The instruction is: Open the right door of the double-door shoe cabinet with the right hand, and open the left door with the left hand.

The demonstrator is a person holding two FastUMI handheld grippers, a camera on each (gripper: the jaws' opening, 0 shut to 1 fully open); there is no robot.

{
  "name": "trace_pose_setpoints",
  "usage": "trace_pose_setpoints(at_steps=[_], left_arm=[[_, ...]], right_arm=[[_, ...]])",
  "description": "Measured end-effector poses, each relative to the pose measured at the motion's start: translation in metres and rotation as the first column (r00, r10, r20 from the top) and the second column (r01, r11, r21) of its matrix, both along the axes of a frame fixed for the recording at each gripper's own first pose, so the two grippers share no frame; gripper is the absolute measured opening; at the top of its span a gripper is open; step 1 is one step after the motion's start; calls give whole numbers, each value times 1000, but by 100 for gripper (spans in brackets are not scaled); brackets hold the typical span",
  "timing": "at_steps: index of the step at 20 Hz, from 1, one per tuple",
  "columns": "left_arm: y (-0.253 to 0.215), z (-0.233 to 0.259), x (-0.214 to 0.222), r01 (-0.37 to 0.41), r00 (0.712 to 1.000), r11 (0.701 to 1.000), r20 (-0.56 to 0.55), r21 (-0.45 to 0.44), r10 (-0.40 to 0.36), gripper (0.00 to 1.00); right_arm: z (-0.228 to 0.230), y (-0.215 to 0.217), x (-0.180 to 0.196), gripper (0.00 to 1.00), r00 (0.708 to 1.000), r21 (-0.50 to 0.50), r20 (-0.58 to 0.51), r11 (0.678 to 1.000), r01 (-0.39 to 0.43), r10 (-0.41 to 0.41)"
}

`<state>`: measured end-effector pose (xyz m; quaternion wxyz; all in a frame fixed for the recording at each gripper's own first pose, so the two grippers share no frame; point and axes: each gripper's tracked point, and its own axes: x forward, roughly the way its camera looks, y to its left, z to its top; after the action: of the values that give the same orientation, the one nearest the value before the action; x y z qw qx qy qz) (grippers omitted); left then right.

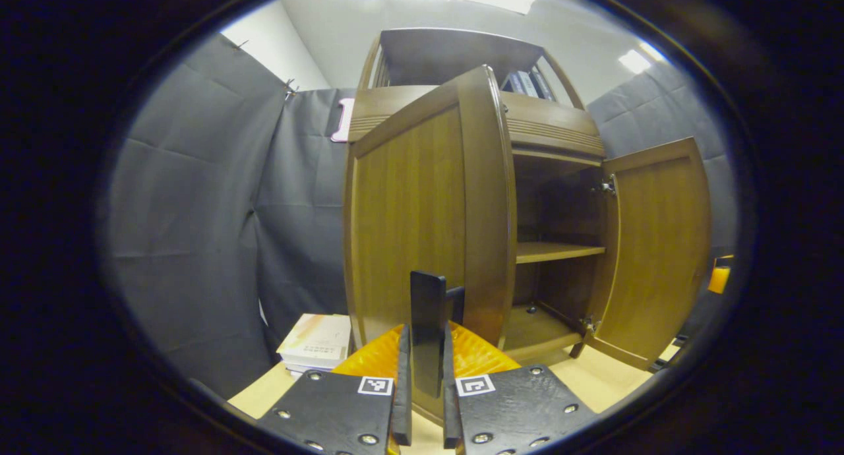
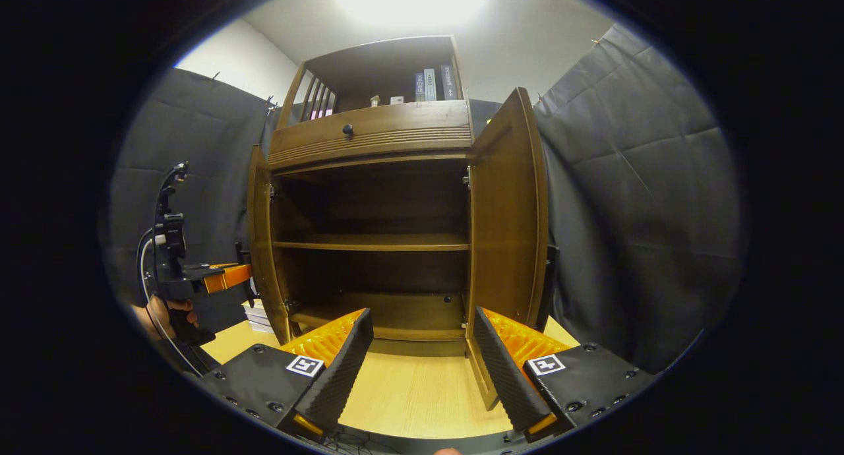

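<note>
Left jaws: the left gripper (image 1: 427, 402) has its fingers pressed together on the dark upright handle (image 1: 428, 330) of the left door (image 1: 422, 211).
Right jaws: the right gripper (image 2: 422, 369) stands wide apart, holding nothing, in front of the cabinet's opening.
Left door: swung out from the shoe cabinet (image 2: 372, 138), its edge facing the left gripper view; in the right gripper view it (image 2: 262, 244) stands open edge-on.
Right door: open too, swung out on its hinges (image 2: 508, 211); also seen in the left gripper view (image 1: 659, 244).
Interior: one middle shelf (image 2: 372, 242) and a bottom board, both bare.
Top: a drawer with a dark knob (image 2: 347, 130), books (image 2: 432, 84) on the shelf above.
Floor: a stack of books (image 1: 316, 341) lies beside the cabinet's left side.
Person: a hand (image 2: 165, 310) grips the left gripper's handle, seen in the right gripper view.
</note>
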<state>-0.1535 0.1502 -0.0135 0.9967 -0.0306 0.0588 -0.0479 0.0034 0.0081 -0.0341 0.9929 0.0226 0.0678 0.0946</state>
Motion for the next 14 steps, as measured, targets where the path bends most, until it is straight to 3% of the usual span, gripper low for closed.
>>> trace_pose_setpoints(at_steps=[3, 4, 5, 9, 11, 12, 13, 14], left_arm=[[13, 1, -5, -4, 1000, 1000, 2, 2, 4, 17], [18, 0, -6, -8, 1000, 1000, 3, -1, 8, 17], [22, 0, -8, -10, 1000, 1000, 2, -2, 10, 17], [41, 0, -16, -16, 1000, 1000, 9, -1, 16, 17], [50, 2, -21, -20, 1000, 1000, 19, 5, 20, 15], [55, 0, -22, -26, 999, 1000, 23, 15, 26, 3], [57, 2, -23, -32, 999, 999, 25, 20, 31, 3], [60, 3, -26, -38, 999, 999, 23, 22, 38, 3]], right_arm=[[1, 13, 1, 92, 1000, -2, 6, 1000, -20, 20], [1, 18, 1, 96, 1000, -2, 9, 1000, -26, 26], [2, 22, 1, 92, 999, -2, 10, 999, -32, 32], [3, 39, 4, 96, 999, 4, 14, 999, -53, 53], [3, 47, 3, 92, 998, 10, 12, 998, -64, 64], [4, 52, 2, 96, 998, 10, 12, 998, -70, 69], [4, 56, 2, 92, 997, 8, 11, 997, -74, 74], [3, 61, 2, 96, 997, 8, 13, 997, -77, 77]])
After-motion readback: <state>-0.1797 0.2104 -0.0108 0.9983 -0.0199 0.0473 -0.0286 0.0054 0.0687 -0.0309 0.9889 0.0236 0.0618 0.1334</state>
